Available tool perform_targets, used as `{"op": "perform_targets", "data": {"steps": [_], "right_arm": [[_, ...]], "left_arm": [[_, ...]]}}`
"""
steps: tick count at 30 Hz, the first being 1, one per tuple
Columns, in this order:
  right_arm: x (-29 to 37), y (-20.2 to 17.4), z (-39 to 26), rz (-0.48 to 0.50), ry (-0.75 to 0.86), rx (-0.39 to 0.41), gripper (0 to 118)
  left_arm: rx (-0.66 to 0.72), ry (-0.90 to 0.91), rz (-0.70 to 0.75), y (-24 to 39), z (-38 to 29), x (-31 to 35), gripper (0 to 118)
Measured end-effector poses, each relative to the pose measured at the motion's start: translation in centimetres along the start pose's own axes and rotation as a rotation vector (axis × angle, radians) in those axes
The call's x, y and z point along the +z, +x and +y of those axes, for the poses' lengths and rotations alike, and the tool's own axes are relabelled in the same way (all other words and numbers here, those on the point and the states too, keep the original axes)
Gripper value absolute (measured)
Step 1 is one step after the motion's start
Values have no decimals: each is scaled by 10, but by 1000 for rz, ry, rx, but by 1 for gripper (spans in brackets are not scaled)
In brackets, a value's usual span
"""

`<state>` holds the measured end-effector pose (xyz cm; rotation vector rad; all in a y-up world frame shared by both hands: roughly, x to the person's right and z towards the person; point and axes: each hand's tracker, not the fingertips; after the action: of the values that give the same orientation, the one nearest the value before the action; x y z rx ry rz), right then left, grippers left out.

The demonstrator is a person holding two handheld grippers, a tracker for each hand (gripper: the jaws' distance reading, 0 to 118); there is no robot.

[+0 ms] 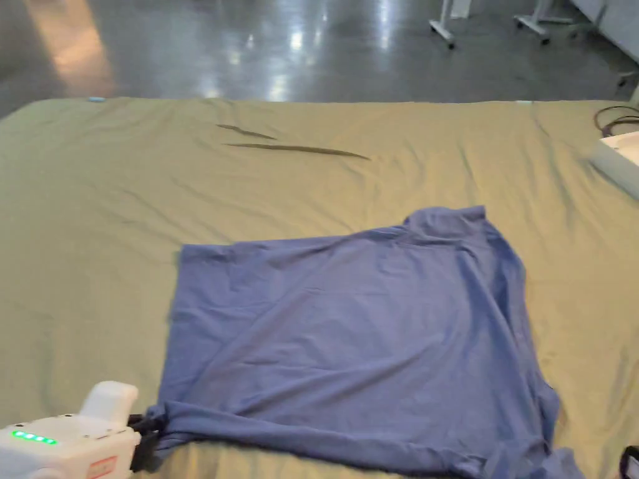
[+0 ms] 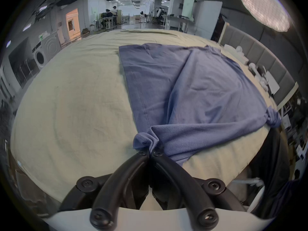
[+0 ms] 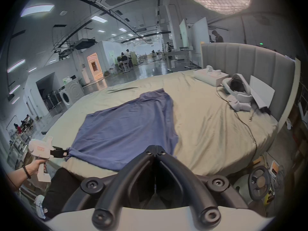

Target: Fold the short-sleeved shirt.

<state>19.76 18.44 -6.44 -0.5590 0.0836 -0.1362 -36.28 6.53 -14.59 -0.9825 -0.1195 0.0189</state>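
We see the soft blue short-sleeved shirt (image 1: 349,324) lying spread out on the near part of the big bed with the pale green sheet (image 1: 125,206). At its near left corner, our left gripper (image 2: 151,151) pinches the bunched cloth tight. Our right gripper (image 3: 155,148) has its jaws pressed together, right by the shirt's near right edge; we cannot tell if cloth is between them.

I see an olive bedsheet (image 1: 312,181) with a couple of dark creases toward its far edge, and glossy grey floor (image 1: 299,43) beyond it. By the grey padded headboard (image 3: 246,59) lie a white headset (image 3: 238,88), a white box (image 3: 211,76) and a trailing cable (image 3: 246,126). A washing machine (image 3: 66,98) stands against the far wall.
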Motion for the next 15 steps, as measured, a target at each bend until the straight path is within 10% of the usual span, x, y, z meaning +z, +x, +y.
{"op": "perform_targets", "data": {"steps": [2, 5, 15], "right_arm": [[-6, 11, -1, -60, -52, -15, 58], [-17, 24, -9, -37, -109, -32, 80], [-100, 6, -38, 68, -407, 10, 89]], "left_arm": [[-46, -23, 26, 4, 3, -2, 3], [-129, -52, 61, 15, 7, -4, 3], [-130, -50, 77, 26, 6, 5, 3]]}}
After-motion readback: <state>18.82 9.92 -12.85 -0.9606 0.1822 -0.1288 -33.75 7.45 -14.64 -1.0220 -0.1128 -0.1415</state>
